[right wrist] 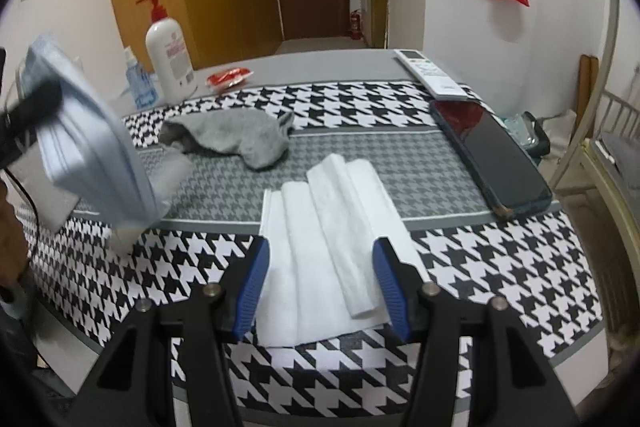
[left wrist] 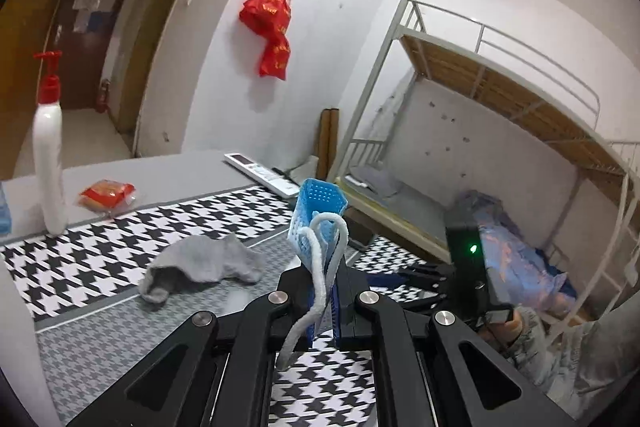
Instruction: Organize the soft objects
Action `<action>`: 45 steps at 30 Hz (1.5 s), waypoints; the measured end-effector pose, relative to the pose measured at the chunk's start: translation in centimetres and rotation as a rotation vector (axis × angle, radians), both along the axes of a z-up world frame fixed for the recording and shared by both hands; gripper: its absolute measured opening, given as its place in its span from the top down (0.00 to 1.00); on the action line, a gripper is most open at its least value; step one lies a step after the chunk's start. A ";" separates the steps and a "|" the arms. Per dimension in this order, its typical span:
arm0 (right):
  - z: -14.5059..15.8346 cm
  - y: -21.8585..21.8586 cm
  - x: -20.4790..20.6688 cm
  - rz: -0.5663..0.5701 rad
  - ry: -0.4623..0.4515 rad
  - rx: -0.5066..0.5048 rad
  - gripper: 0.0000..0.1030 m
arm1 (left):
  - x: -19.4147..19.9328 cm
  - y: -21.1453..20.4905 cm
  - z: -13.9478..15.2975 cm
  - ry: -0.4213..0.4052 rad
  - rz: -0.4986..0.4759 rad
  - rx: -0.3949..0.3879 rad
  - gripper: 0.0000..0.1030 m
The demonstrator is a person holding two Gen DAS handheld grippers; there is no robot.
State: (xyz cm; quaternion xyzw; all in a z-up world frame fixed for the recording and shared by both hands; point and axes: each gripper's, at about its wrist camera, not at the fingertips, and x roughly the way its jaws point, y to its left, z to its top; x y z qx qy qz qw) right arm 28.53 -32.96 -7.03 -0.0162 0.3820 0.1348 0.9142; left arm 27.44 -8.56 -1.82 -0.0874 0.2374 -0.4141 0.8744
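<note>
**Left hand-held gripper lifts a face mask; right one hangs released over the tissue**

The left hand-held gripper (left wrist: 325,301) is clenched on a blue face mask (left wrist: 318,215), which stands up from between its jaws, clear of the worktop (left wrist: 100,339); a white ear loop (left wrist: 320,267) trails down past the fingers. In the right wrist view the same mask (right wrist: 92,163) shows blurred at the left, raised above the houndstooth cloth (right wrist: 500,275).

The right hand-held gripper (right wrist: 320,279) is released, its blue pads (right wrist: 252,283) standing apart on either side of a folded white tissue (right wrist: 328,239) that lies flat on the cloth at the near edge. Whether the pads touch it cannot be told.

A grey sock (right wrist: 240,137) lies crumpled farther back, left of centre. Behind it at the far left stand a white pump bottle (right wrist: 168,59) and a small blue bottle (right wrist: 138,83), with a red packet (right wrist: 230,78) beside them. A phone (right wrist: 492,163) lies at the right, and a white remote (right wrist: 430,73) beyond it.
</note>
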 end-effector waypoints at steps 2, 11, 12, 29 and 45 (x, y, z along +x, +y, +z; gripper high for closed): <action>0.0 0.0 0.3 0.004 0.002 -0.001 0.44 | 0.1 0.0 -0.1 0.012 0.013 0.009 0.94; -1.0 0.6 1.8 -0.005 0.071 -0.068 0.44 | 0.5 -0.3 -0.9 0.023 0.073 0.076 0.94; -1.1 0.7 1.9 -0.002 0.073 -0.070 0.44 | 0.5 -0.3 -1.0 0.017 0.085 0.090 0.94; -1.0 1.0 1.6 0.003 0.084 -0.093 0.90 | 0.9 1.0 -1.8 0.043 0.148 0.098 0.94; 3.5 1.5 -1.5 -0.038 -0.093 0.135 0.93 | -1.9 0.4 0.3 -0.102 0.180 0.105 0.94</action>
